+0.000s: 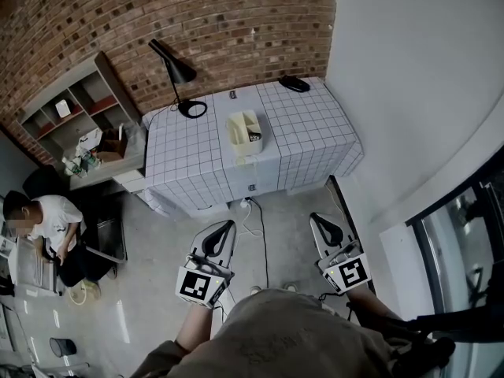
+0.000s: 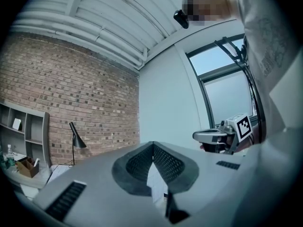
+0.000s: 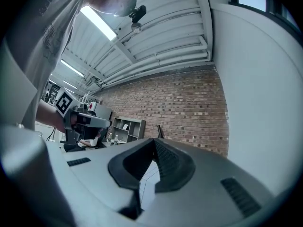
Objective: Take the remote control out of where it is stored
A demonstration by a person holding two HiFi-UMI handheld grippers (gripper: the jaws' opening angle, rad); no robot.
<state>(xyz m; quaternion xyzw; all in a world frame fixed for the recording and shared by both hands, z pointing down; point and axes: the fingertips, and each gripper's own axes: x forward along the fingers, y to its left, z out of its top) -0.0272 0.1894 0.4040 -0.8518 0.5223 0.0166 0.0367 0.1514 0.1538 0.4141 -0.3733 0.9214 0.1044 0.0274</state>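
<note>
Left gripper: jaws pressed together with nothing between them, the dark ribbed pads meeting in a V at the tip. Right gripper: same, jaws together and empty. That's two grippers, both smooth grey moulded shells. Each carries one black-and-white marker cube. Both are held side by side over the grey concrete floor, well apart from the table. One table: boxy, squared corners, covered in white with a thin dark grid. On it there is one cream caddy, rectangular and plastic-looking, apparently split by a divider. One dark slim item in its right-hand compartment reads as the remote control, but it is too small to confirm. One black desk lamp stands at the table's back left, with a cone shade, thin stem and round base. One flat black object lies at the back right corner. One small dark item sits near the back edge; can't identify it. One pale cable trails across the floor below the table's front. The back wall is rough red-brown brick and the side wall is smooth white. One grey open shelf unit with several cubbies stands left of the table. One person in a white top sits at far left.
</note>
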